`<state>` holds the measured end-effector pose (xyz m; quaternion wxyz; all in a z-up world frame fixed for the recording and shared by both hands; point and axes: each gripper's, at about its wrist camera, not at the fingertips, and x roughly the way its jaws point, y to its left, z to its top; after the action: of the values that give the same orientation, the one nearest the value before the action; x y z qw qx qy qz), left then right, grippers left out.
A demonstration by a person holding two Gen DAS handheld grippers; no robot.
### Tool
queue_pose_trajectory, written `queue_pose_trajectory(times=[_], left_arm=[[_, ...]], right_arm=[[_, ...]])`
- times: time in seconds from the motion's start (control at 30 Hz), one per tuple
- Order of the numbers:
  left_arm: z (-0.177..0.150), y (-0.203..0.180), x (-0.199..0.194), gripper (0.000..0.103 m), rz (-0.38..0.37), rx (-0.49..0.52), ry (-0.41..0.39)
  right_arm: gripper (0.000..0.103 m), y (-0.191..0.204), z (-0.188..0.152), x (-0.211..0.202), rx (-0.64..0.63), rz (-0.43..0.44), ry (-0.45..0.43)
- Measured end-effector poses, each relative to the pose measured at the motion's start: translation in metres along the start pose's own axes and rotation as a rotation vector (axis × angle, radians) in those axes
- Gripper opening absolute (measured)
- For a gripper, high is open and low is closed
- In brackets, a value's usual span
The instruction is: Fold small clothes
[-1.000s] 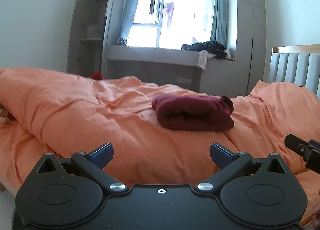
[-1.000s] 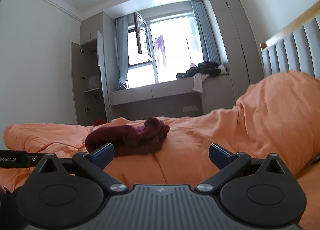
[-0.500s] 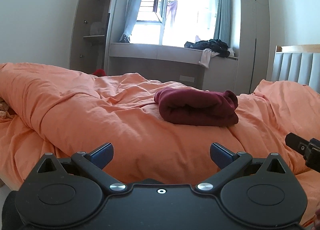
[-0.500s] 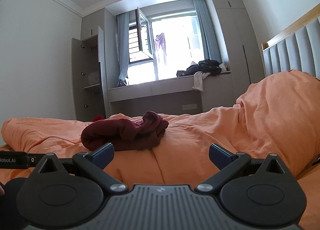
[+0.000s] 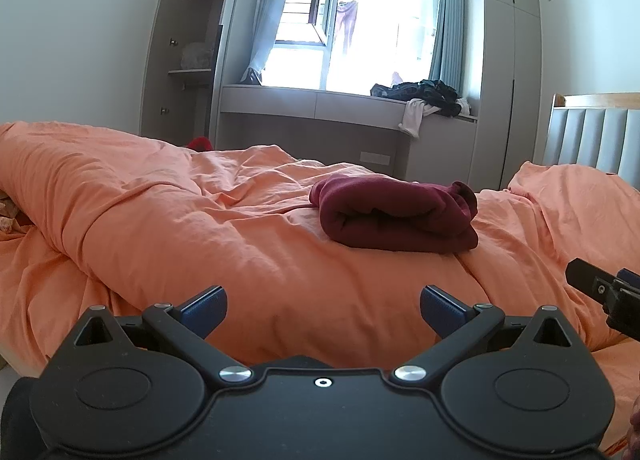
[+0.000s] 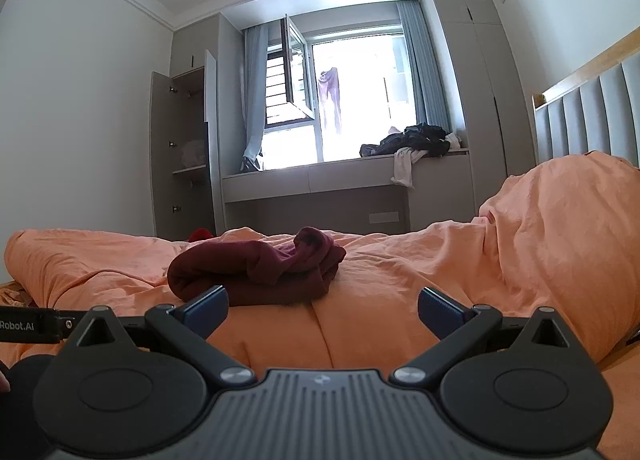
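Note:
A dark red garment (image 5: 394, 215) lies folded in a thick bundle on the orange duvet (image 5: 200, 227), ahead and slightly right in the left wrist view. It also shows in the right wrist view (image 6: 256, 268), ahead and left. My left gripper (image 5: 323, 310) is open and empty, low over the duvet, well short of the garment. My right gripper (image 6: 323, 310) is open and empty, just short of the garment. Part of the right gripper shows at the right edge of the left wrist view (image 5: 604, 292).
A grey padded headboard (image 6: 592, 119) stands at the right. A window bench (image 5: 320, 107) behind the bed carries a pile of dark clothes (image 5: 424, 93). An open wardrobe (image 5: 188, 55) stands at the left. A small red item (image 5: 200, 143) peeks over the duvet's far edge.
Both grippers have sunk lower and tilted up, so the garment sits lower in the views and more of the room shows. Both stay open. The garment has not moved.

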<state>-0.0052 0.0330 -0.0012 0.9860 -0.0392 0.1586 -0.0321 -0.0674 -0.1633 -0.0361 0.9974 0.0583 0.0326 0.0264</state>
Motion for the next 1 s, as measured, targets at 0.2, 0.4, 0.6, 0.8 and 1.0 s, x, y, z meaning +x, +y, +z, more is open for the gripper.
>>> queue_pose_trajectory(times=[0.2,0.4,0.6,0.8,1.0], left_arm=[[-0.0001,0.0004,0.0001,0.102,-0.001,-0.002,0.001],[-0.0012,-0.0007,-0.0004,0.102,-0.003,0.001,0.001],[-0.0013,-0.0006,-0.0002,0.102,-0.002,0.000,0.002],[-0.0015,-0.0008,-0.0001,0.102,-0.002,0.001,0.002],[-0.0014,-0.0004,-0.0002,0.102,-0.003,0.000,0.002]], right_arm=[[0.103,-0.0002,0.0005,0.0004,-0.010,0.004,-0.001],[0.103,-0.0005,0.0005,-0.0020,-0.005,0.002,-0.010],[0.103,-0.0012,0.0010,-0.0034,-0.003,0.000,-0.007],[0.103,-0.0008,0.0014,-0.0032,-0.004,0.000,-0.005],[0.103,-0.0012,0.0014,-0.0033,-0.004,0.001,-0.005]])
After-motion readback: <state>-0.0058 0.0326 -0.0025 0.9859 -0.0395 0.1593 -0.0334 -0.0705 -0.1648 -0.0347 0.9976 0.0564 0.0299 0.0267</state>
